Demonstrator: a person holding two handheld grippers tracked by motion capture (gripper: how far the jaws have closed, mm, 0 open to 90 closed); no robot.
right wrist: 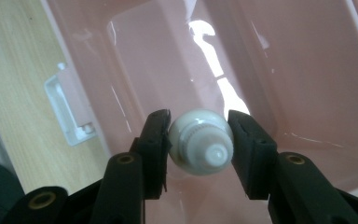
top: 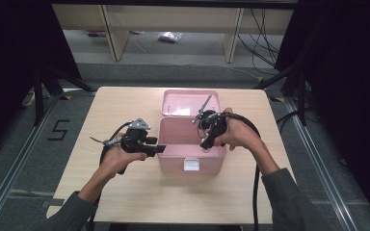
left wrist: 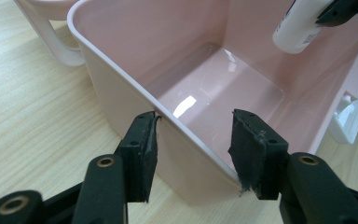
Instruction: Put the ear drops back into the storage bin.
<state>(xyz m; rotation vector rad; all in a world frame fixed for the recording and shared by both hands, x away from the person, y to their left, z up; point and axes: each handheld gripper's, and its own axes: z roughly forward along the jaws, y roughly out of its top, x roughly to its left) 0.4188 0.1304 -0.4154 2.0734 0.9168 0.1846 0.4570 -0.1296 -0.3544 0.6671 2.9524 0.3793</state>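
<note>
White tube (right wrist: 200, 147) is pinched between the right gripper (right wrist: 199, 140)'s two black pads, cap end facing back at the camera on that gripper, hanging over the open pink box (top: 171, 159) and not yet touching the floor of it. From the left gripper view you can see the tube's lower end (left wrist: 298, 28) poking in over the far corner, so my guess is it's about to get set down inside. Box interior looks bare and shiny, plenty of room.

The left gripper (left wrist: 193, 140) isn't clamped on anything: one pad sits outside the box's near wall, the other inside, straddling the rim with gaps on both sides. Looks like it's parked there to steady the box if it slides, since light plastic on a smooth wooden table (top: 125, 192) would skate easily. Lid (top: 190, 102) is flipped back flat behind the box, out of the way, and the white latch (top: 191, 165) faces the person.
</note>
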